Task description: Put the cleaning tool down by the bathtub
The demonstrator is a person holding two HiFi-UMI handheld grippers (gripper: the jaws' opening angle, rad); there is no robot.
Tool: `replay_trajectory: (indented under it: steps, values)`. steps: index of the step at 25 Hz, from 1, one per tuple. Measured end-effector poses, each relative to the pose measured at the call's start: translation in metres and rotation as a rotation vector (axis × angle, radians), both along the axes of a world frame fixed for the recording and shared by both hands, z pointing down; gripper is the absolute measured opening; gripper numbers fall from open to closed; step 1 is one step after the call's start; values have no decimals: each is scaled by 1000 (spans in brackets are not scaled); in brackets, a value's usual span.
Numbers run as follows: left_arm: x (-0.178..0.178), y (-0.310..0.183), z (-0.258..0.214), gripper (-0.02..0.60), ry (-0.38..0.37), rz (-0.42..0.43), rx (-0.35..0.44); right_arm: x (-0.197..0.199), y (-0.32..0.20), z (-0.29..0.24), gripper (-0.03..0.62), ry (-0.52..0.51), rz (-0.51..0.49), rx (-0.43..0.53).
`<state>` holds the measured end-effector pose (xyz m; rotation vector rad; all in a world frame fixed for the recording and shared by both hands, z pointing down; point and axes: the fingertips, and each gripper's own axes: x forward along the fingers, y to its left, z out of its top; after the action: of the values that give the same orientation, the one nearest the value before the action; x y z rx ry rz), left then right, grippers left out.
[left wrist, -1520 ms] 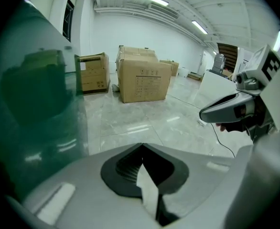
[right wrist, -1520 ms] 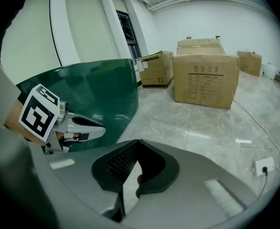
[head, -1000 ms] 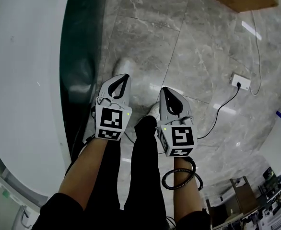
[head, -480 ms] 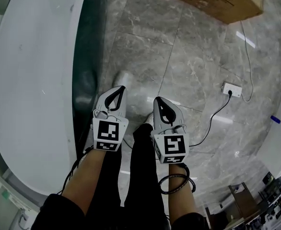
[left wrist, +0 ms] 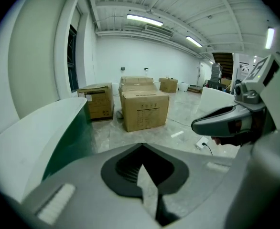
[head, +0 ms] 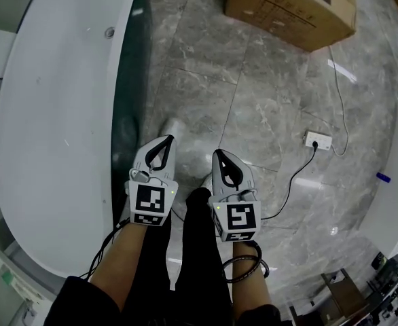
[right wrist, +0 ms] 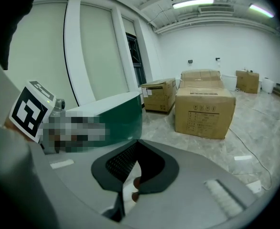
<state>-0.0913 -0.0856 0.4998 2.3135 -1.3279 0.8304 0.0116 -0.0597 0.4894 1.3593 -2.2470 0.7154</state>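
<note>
both tongs are closed with nothing between their jaws: the left gripper [head: 166,140] and the right gripper [head: 219,155] hang side by side above the grey stone floor [head: 267,107]. the white bathtub [head: 56,114] is just left of the left gripper. where the cleaning tool lies i cannot tell. a cardboard box [head: 291,5] stands well ahead.

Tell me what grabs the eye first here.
The left gripper and right gripper hang side by side at centre, jaws together, holding nothing. A white bathtub with a dark green side curves down the left, and a cardboard box stands on the marble floor at top right.
</note>
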Motion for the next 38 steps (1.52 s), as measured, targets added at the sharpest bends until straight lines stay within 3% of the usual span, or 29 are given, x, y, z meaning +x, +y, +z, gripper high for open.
replay_trajectory:
  steps: [13,18,24,38]
  values:
    - [10,15,-56,0,4,-14,10,11,-8,-70,25,-29,32,68]
    - [10,3,-86,0,25,-55,35,17,-22,-102,23,-53,53,96]
    - [13,4,-123,0,19,-34,74,17,-26,-143,25,-56,43,144]
    - [4,26,-189,0,21,-74,104,27,-7,-202,25,-81,63,195]
